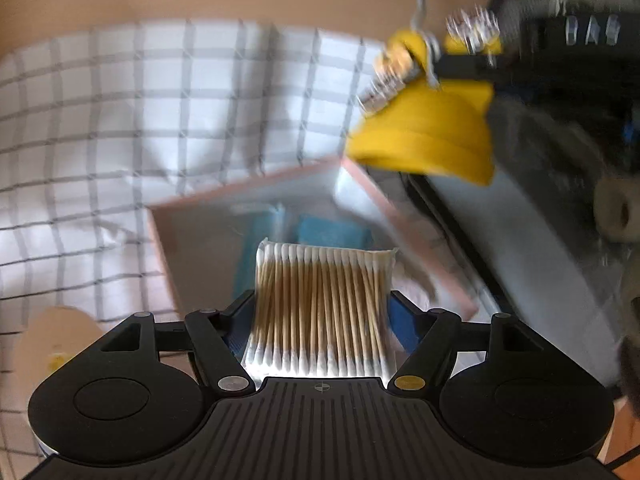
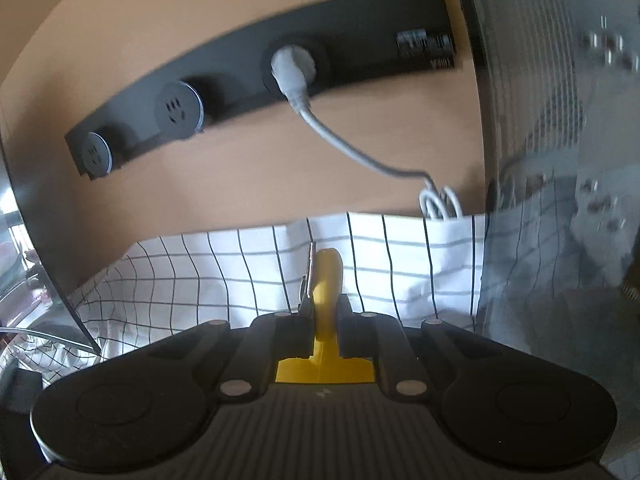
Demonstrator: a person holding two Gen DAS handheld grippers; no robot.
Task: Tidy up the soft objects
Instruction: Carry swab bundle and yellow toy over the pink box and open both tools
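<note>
Cotton swab pack [image 1: 320, 304] between left claw [image 1: 322, 312] fingers, above box [image 1: 248, 196]

Lighting: soft, warm daylight, fairly bright, source not visible. Glare: white tips of the cotton swabs [image 1: 320, 308] between the left claw's [image 1: 322, 312] fingers are blown out at the near end. Sharpness: both claws' bodies crisp; everything ahead is smeared by motion blur, heaviest on the yellow cloth [image 1: 428, 136] upper right of the left claw and on the checked fabric [image 1: 140, 120]. Right view: power strip [image 2: 256, 76] above the right claw [image 2: 326, 312] streaked; grey haze at far right. Distortion: strong fisheye bending, dark corners.
</note>
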